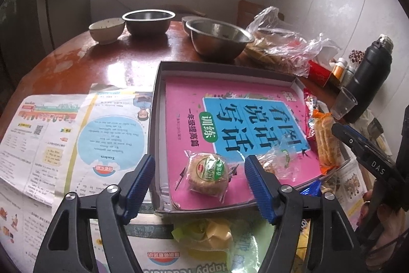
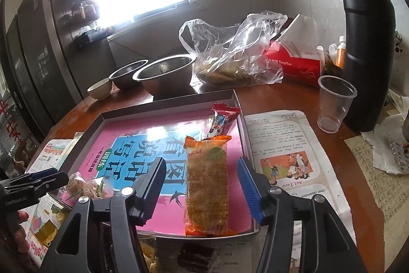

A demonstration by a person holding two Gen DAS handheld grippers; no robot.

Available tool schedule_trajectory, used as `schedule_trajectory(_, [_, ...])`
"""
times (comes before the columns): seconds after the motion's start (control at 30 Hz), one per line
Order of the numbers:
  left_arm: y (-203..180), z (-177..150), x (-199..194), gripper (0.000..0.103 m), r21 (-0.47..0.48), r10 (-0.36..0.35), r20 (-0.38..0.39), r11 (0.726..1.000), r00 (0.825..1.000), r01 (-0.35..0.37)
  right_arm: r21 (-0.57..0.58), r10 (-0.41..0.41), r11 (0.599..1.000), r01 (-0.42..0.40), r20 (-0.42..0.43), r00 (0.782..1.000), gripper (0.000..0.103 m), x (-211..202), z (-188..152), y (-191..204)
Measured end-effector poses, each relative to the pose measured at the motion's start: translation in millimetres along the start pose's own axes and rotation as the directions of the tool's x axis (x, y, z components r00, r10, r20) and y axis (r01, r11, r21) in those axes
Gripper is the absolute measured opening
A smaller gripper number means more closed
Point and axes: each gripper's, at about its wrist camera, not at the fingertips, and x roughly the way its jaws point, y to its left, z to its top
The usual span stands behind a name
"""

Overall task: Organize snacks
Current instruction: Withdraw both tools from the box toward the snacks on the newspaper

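Note:
A shallow grey box (image 1: 156, 104) (image 2: 89, 131) lined with a pink and blue book cover lies on the table. In it are a round wrapped pastry (image 1: 207, 173), a second clear-wrapped pastry (image 1: 277, 160) (image 2: 84, 186), a long orange cracker packet (image 1: 326, 142) (image 2: 207, 186) and a red snack packet (image 1: 310, 106) (image 2: 222, 119). My left gripper (image 1: 199, 186) is open, its fingers either side of the round pastry, just above it. My right gripper (image 2: 202, 186) is open around the orange packet. A yellow-green wrapped snack (image 1: 209, 234) lies in front of the box.
Newspaper sheets (image 1: 51, 134) (image 2: 286, 157) cover the wooden table. Two steel bowls (image 1: 219, 39) (image 2: 166, 76) and a ceramic bowl (image 1: 106, 28) stand behind. A clear bag of food (image 2: 230, 60), red tissue box (image 2: 294, 60), plastic cup (image 2: 334, 104) and black flask (image 2: 368, 42) stand at right.

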Motion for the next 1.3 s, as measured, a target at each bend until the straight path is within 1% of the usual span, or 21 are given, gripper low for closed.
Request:
schedule_trajectory(0.1, [-1,1,-7,0.074,0.006,-0.004,0.015,1.0,1.0,0.004,0.003,0.002,1.0,-0.002,0.012,1.0,0.061,-6,2,0])
schedule_trajectory(0.57, [3,-3,-36,0.075,0.019,-0.026,0.044,1.0,0.999,0.025,-0.024,0.049,0.999,-0.048,0.046,0.998,0.063,-42,7,10])
schedule_trajectory(1.03, [9,-16,-48,0.075,0.03,-0.013,0.024,0.999,1.0,0.012,-0.069,0.079,0.995,-0.077,0.034,0.996,0.063,-65,-3,30])
schedule_trajectory(1.3, [5,-23,-53,0.075,0.051,-0.009,0.017,0.999,1.0,0.008,-0.073,0.088,0.993,-0.088,0.003,0.996,0.063,-69,-16,37])
